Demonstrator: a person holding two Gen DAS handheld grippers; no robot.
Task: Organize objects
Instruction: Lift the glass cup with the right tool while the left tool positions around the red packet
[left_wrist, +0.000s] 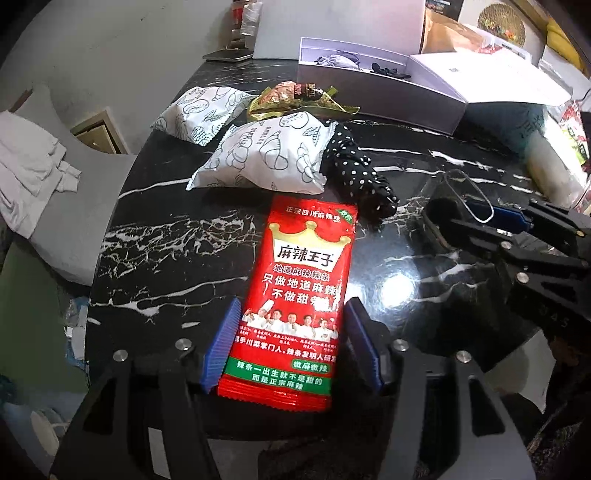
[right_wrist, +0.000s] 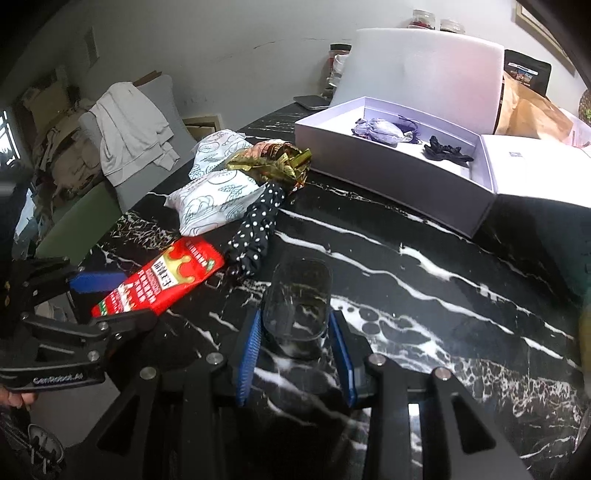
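Observation:
My left gripper (left_wrist: 291, 343) is shut on a red snack packet (left_wrist: 304, 291), its blue pads on both long edges; the packet lies flat on the black marble table (left_wrist: 424, 177). The packet also shows in the right wrist view (right_wrist: 162, 277). My right gripper (right_wrist: 295, 354) is shut on a clear plastic cup (right_wrist: 297, 306) lying on its side; it shows in the left wrist view (left_wrist: 461, 199). Beyond lie two white patterned snack bags (left_wrist: 266, 158), a gold wrapper (left_wrist: 295, 101) and a black polka-dot cloth (left_wrist: 354, 173).
An open white box (right_wrist: 406, 184) holding a purple pouch (right_wrist: 376, 131) and a black item (right_wrist: 447, 151) stands at the back right, its lid upright behind. A grey chair (right_wrist: 129, 129) with white clothing is off the table's left edge. Jars stand by the wall.

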